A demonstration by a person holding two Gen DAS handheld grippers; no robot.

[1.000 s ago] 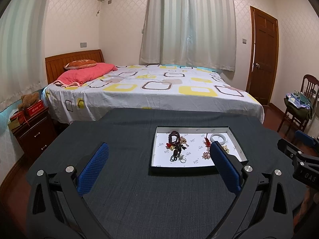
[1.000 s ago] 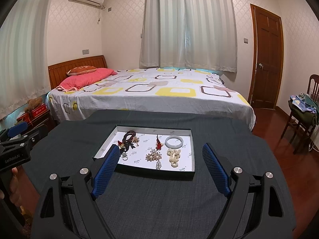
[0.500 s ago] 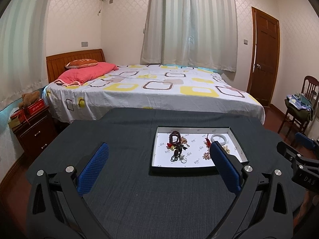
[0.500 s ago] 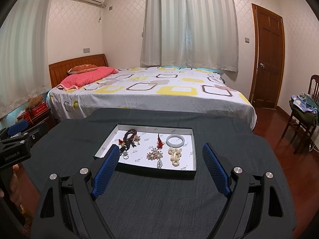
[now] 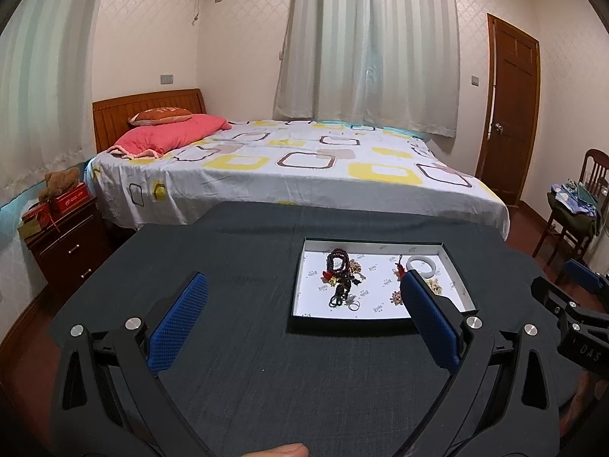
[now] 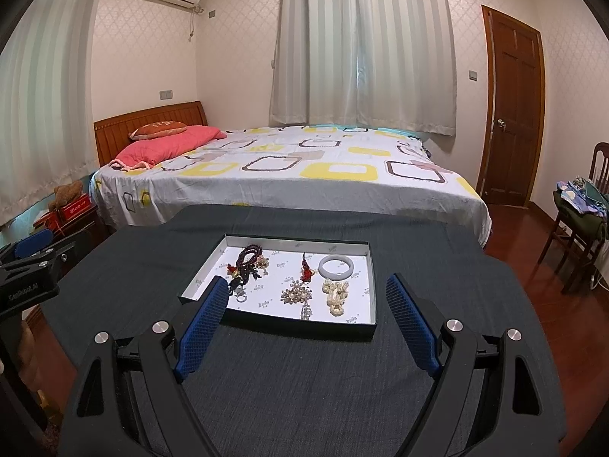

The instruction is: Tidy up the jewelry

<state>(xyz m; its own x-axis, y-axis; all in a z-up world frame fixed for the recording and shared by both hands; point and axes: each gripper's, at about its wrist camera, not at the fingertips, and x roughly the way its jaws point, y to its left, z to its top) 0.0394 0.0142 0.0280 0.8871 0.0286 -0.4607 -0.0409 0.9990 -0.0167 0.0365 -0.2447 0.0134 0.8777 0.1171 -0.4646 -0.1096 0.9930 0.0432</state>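
Note:
A shallow black tray (image 6: pixel 371 283) with a white floor sits on the dark table (image 6: pixel 304 381). In it lie a dark bead bracelet (image 6: pixel 249 259), a pale jade bangle (image 6: pixel 336 266), a red tassel charm (image 6: pixel 305 268), a pearl brooch (image 6: pixel 297 294), a cream carved pendant (image 6: pixel 335 296) and a small ring (image 6: pixel 241 298). My right gripper (image 6: pixel 306 291) is open just short of the tray's near rim, nothing between its blue pads. In the left wrist view the tray (image 5: pixel 298 285) lies ahead to the right. My left gripper (image 5: pixel 302 293) is open and empty there.
A bed (image 6: pixel 289 175) with a patterned sheet stands beyond the table's far edge. A nightstand (image 5: pixel 64 243) is at left, a chair (image 6: pixel 578 221) with clothes at right near the door (image 6: pixel 512 106). Dark cloth covers the table around the tray.

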